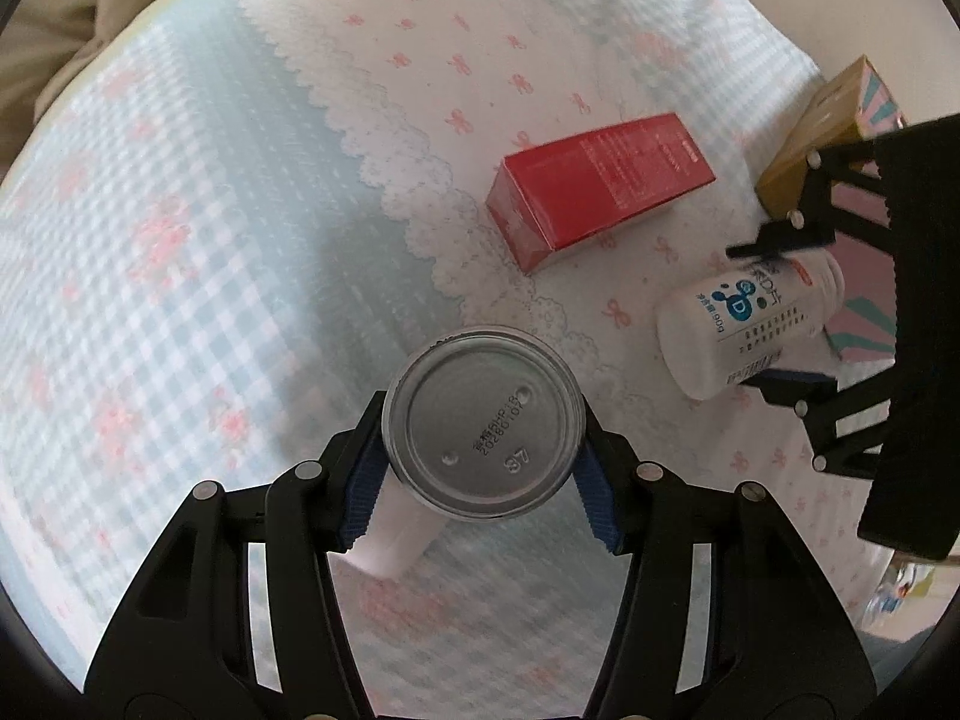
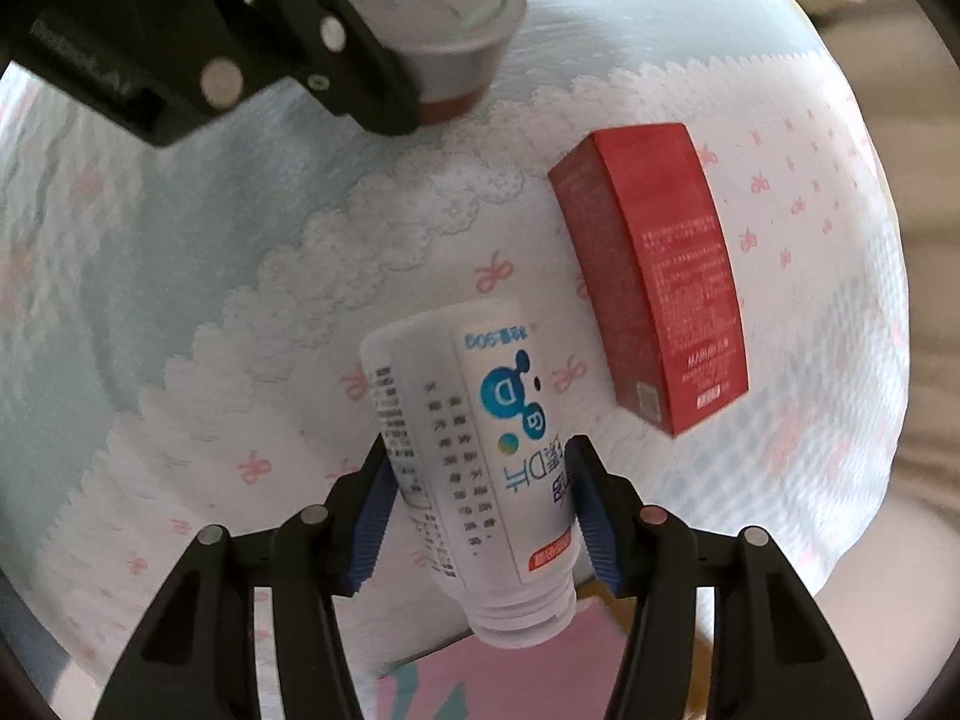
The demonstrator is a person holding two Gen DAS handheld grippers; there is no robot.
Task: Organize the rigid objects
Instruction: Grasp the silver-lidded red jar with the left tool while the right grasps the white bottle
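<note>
A can (image 1: 482, 425) is clamped in the left gripper (image 1: 480, 468) and a bottle (image 2: 474, 450) in the right gripper (image 2: 480, 510), jaws closed on each, presumably for sorting.

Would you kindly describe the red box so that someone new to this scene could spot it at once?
Start from the bedspread, pale blue check with a white bow-printed panel edged in scallops. On that white panel, just past the scalloped edge, the red box lies flat on its long side. It is the only red carton, free of both claws, unlike the white bottle and the metal can.

Bow-print gingham bedspread (image 1: 180, 192)
</note>
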